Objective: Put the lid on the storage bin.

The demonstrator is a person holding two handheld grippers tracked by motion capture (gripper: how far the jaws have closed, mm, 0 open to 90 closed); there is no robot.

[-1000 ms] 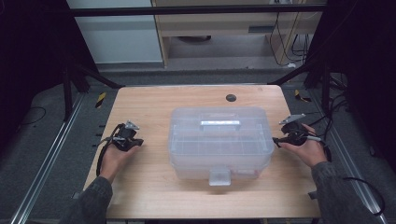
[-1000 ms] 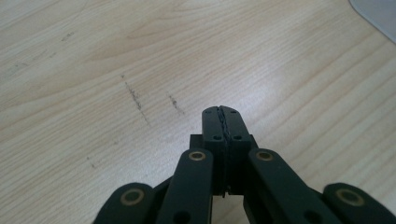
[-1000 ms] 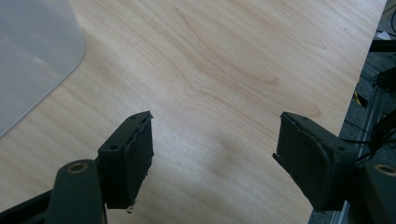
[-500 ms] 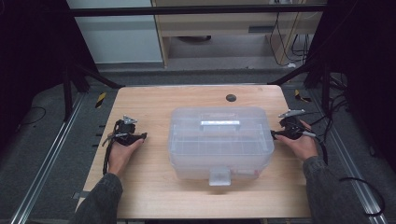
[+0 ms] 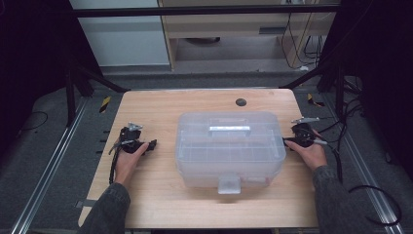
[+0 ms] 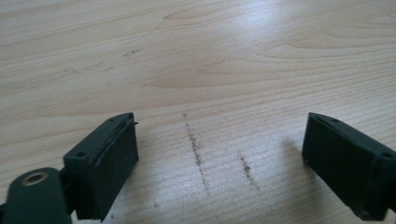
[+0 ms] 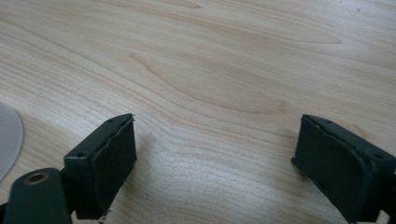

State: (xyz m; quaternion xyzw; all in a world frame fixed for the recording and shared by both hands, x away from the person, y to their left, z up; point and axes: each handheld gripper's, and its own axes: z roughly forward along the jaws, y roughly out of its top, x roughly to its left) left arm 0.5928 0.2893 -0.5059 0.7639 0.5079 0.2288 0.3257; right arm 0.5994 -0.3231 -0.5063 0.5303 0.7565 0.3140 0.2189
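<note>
A clear plastic storage box (image 5: 229, 146) with a lid, a top handle (image 5: 229, 128) and a front latch (image 5: 229, 184) stands in the middle of the wooden table (image 5: 160, 105). My left gripper (image 5: 151, 145) lies low over the table to the left of the box, apart from it, jaws pointing toward it. In its own view the left gripper (image 6: 219, 140) is open over bare wood with dark scuff marks (image 6: 196, 149). My right gripper (image 5: 287, 141) sits close to the box's right side. That right gripper (image 7: 215, 140) is open with nothing between its jaws.
A small black round hole or plug (image 5: 240, 102) marks the table behind the box. Cables (image 5: 341, 161) trail off the right edge, and a black cable (image 5: 114, 161) runs by the left hand. A pale curved edge (image 7: 7, 140) shows at the far left of the right gripper view.
The right gripper has shifted slightly away from me and toward the box's side. The left hand has edged a little toward the box. Both stay open.
</note>
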